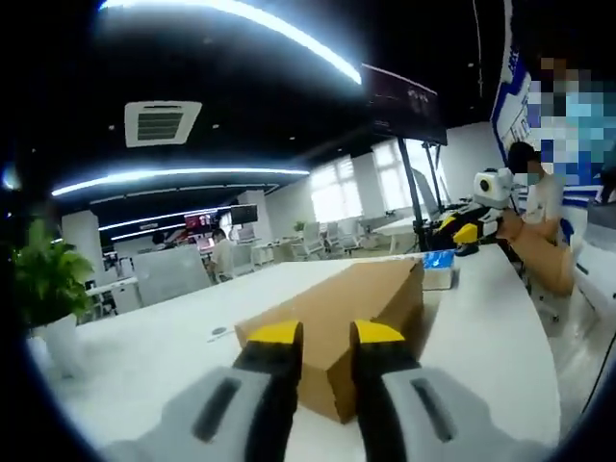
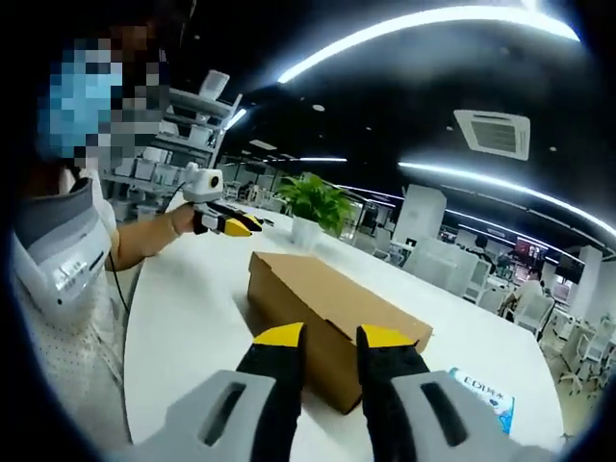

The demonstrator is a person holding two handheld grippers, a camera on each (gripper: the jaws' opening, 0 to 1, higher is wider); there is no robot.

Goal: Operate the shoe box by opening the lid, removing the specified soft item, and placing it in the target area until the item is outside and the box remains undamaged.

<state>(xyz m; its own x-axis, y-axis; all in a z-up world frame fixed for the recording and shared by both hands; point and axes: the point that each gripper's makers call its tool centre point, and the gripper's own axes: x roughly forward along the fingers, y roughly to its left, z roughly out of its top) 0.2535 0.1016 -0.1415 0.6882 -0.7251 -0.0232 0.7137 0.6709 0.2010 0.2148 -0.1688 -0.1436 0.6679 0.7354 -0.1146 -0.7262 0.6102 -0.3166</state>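
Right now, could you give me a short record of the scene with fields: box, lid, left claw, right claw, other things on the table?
box: brown cardboard shoe box lying flat on the white table
lid: closed
left claw: open, holding nothing, at one end of the box
right claw: open, holding nothing, at the opposite end
other things: potted plant behind the box; blue and white packet beside it
soft item: not visible

The shoe box [image 2: 322, 308] lay closed on the table [image 2: 183, 327], just beyond the right gripper [image 2: 327, 339]. A potted plant [image 2: 313, 207] stood farther off, and a packet [image 2: 481, 393] lay near right.
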